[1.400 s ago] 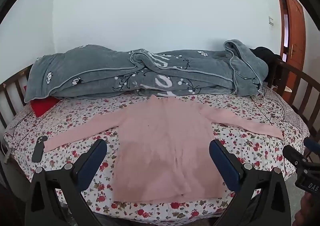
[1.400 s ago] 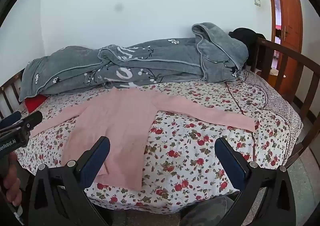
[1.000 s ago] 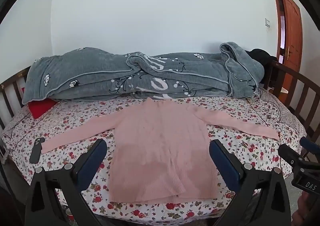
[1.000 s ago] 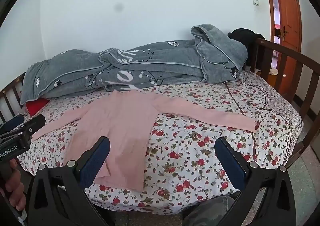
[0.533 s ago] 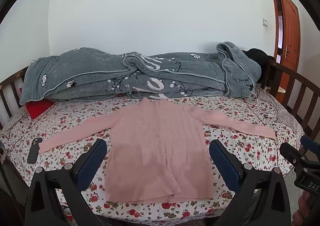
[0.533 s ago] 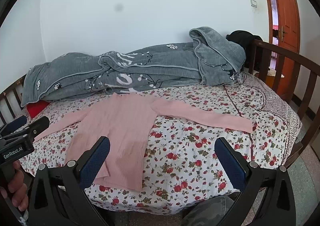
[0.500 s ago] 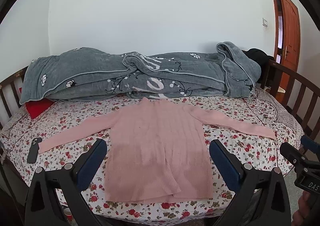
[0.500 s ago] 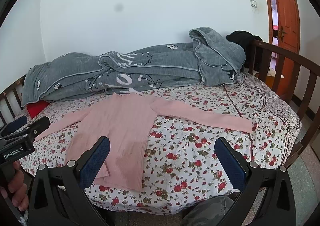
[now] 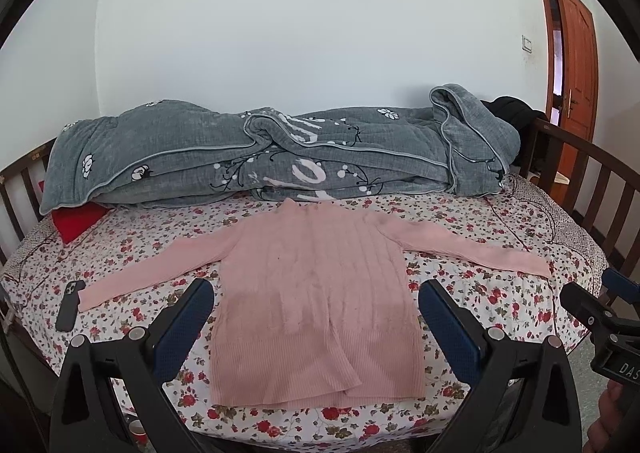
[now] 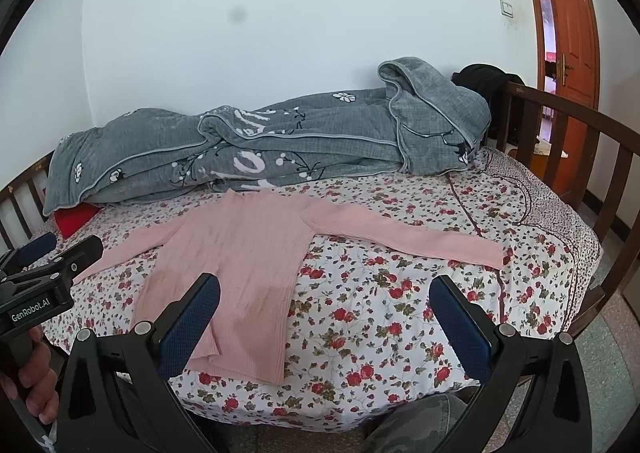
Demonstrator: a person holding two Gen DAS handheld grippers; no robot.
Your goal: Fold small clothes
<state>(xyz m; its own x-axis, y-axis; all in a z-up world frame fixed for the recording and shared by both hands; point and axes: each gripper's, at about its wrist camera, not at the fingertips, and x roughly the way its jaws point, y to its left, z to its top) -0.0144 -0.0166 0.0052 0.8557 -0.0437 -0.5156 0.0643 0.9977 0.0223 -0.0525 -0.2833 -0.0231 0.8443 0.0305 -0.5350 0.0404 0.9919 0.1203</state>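
Note:
A pink long-sleeved sweater [image 9: 316, 293] lies flat on the floral bed sheet [image 9: 480, 293], both sleeves spread out, hem at the near edge. It also shows in the right wrist view [image 10: 248, 265]. My left gripper [image 9: 314, 309] is open and empty, held in the air before the hem. My right gripper [image 10: 324, 305] is open and empty, before the bed edge to the right of the sweater body. The left gripper also shows at the left of the right wrist view [image 10: 48, 265].
A grey quilt [image 9: 280, 157] is bunched along the back by the wall. A black phone [image 9: 69, 304] lies by the left sleeve end. A red pillow [image 9: 78, 219] sits at back left. Wooden bed rails [image 10: 580, 157] stand on the right; an orange door [image 10: 568, 37] behind.
Both grippers have drawn back and lowered a little, so the bed sits slightly farther off in view. The sweater has not moved. Both grippers stay open.

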